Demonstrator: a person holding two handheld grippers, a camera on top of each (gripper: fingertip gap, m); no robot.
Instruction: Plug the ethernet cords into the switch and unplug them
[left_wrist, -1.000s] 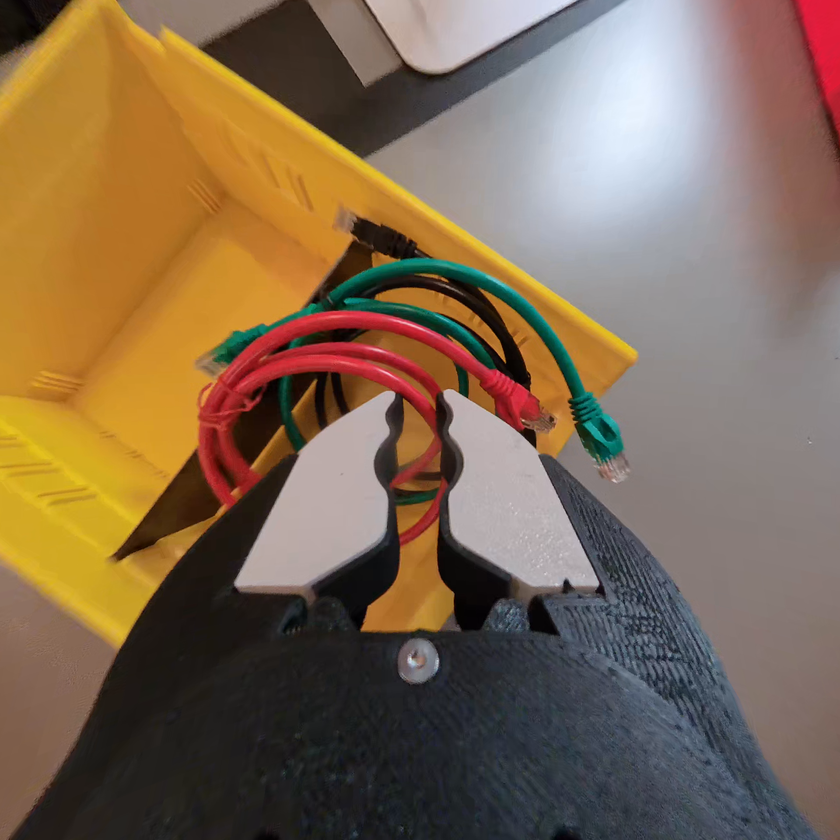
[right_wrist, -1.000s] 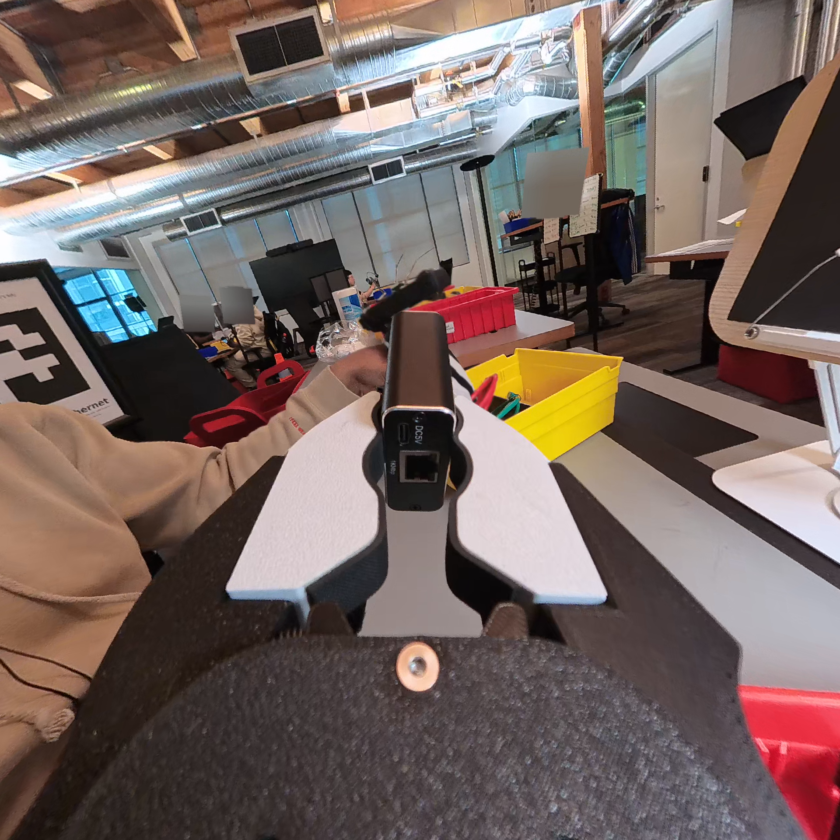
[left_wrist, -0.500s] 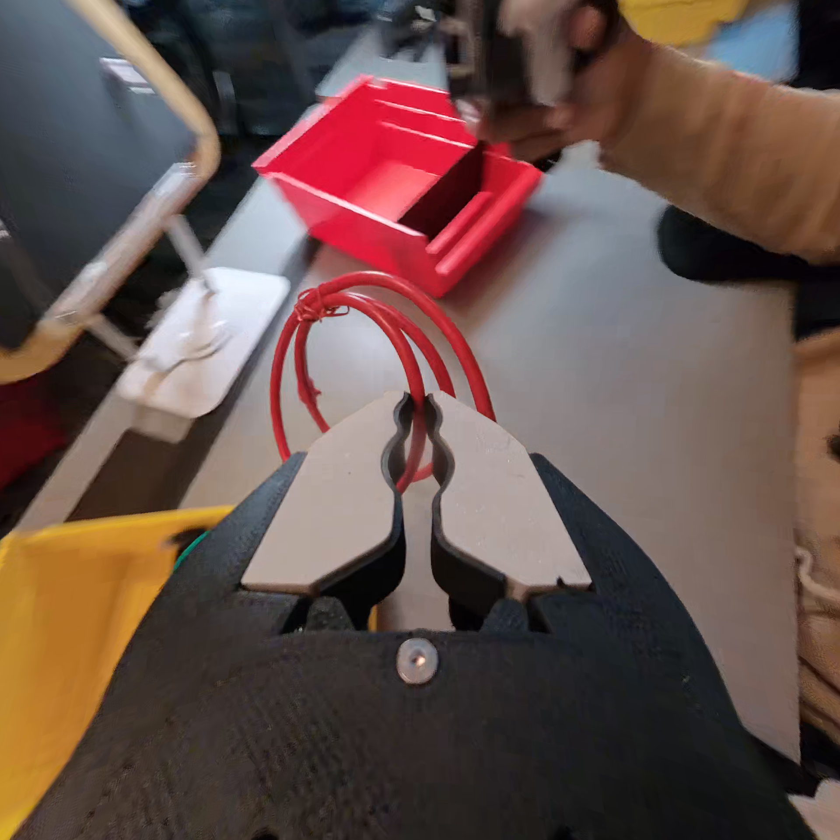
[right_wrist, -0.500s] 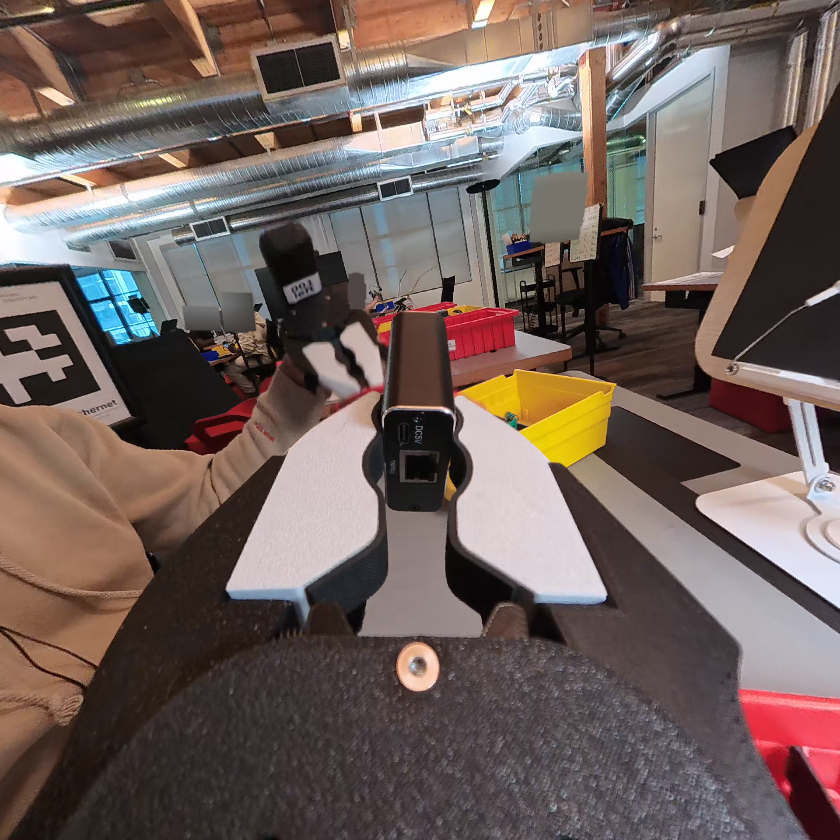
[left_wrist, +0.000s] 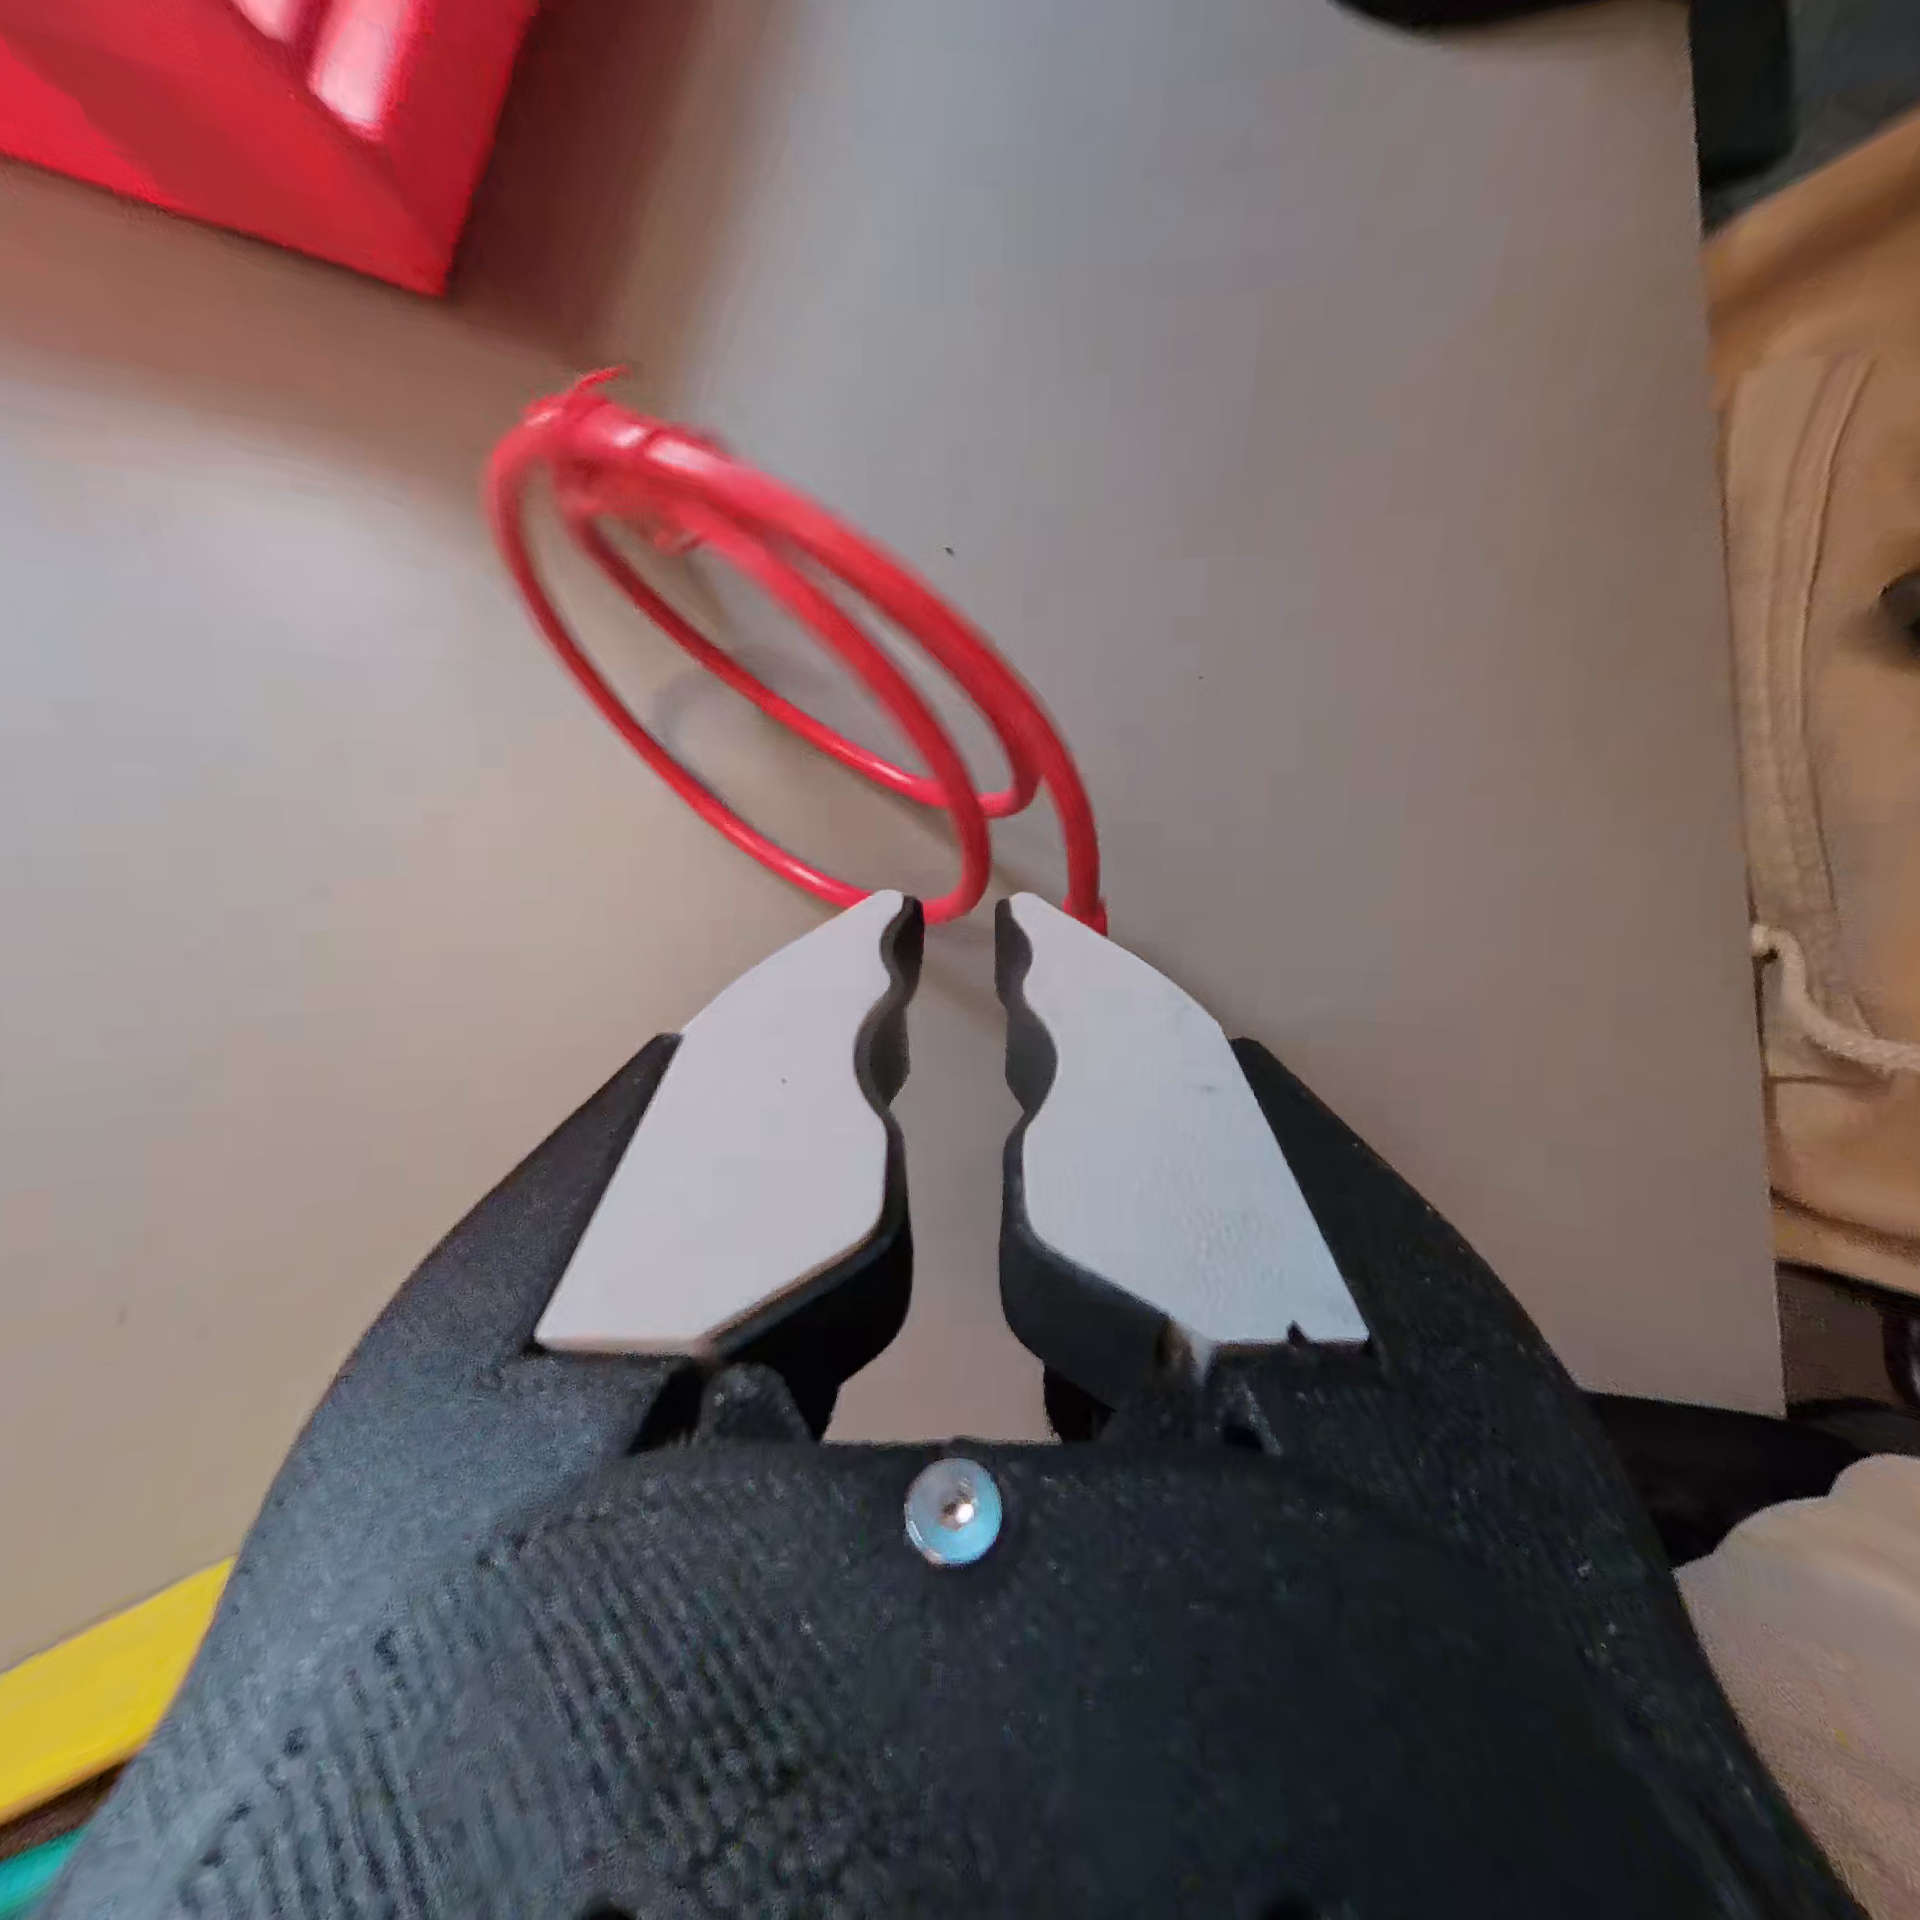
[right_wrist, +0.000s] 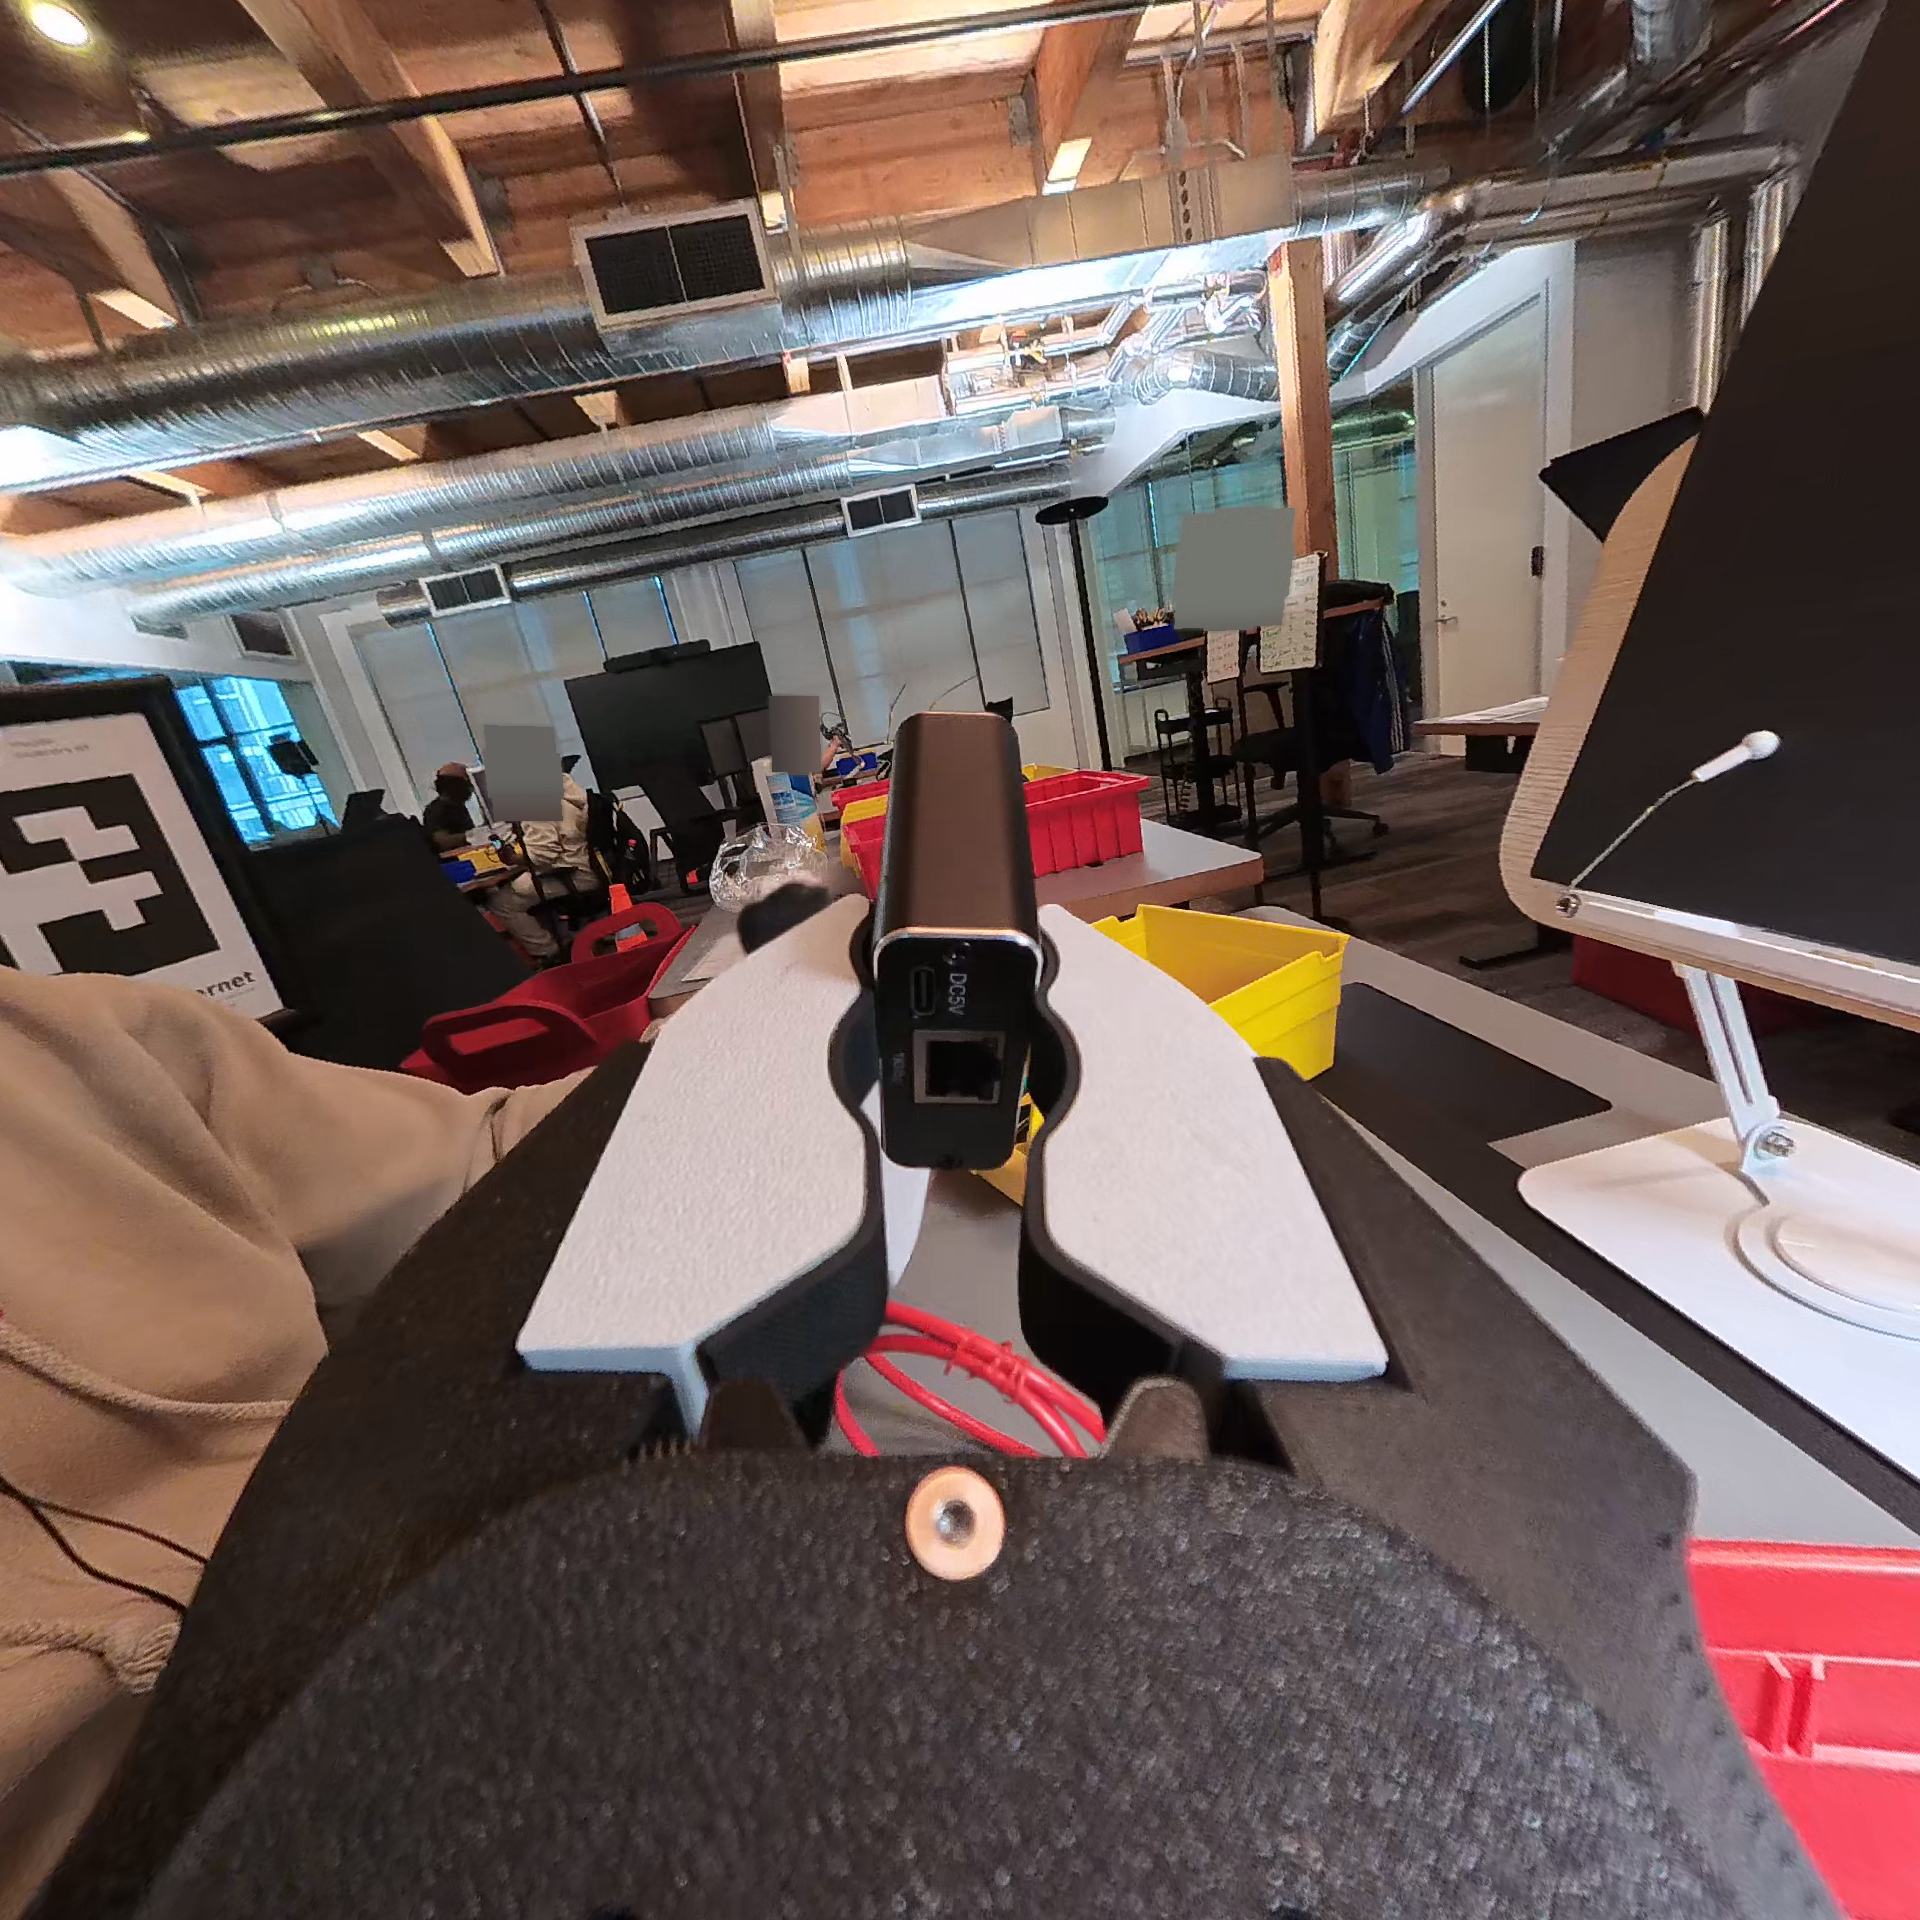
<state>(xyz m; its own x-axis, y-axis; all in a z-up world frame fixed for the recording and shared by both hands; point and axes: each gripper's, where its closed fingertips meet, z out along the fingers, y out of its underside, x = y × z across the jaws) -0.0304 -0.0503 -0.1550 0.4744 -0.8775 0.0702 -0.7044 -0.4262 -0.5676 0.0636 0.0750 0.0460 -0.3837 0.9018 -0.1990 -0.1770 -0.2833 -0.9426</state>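
Observation:
My left gripper (left_wrist: 958, 914) points down at the grey table (left_wrist: 1299, 416). Its jaws stand slightly apart with nothing between the pads. A coiled red ethernet cord (left_wrist: 603, 436) lies on the table just beyond its fingertips, with one strand running behind the right finger. My right gripper (right_wrist: 954, 920) is shut on the switch (right_wrist: 956, 831), a small black box held level with its end port facing the camera. The red cord also shows on the table under the right gripper (right_wrist: 977, 1371).
A red bin sits at the table's far left in the left wrist view (left_wrist: 260, 135) and at the lower right in the right wrist view (right_wrist: 1818, 1662). A yellow bin (right_wrist: 1247, 966) holds other cords. A white stand base (right_wrist: 1662, 1226) carries a tilted board. A beige sleeve (right_wrist: 156, 1195) is at the left. The tips of one gripper are about 25 cm away from the tips of the other.
The left gripper lifted the red cord out of the yellow bin, swung it over the table and lowered it. Its jaws have since parted and the cord lies on the table. The right gripper still holds the switch.

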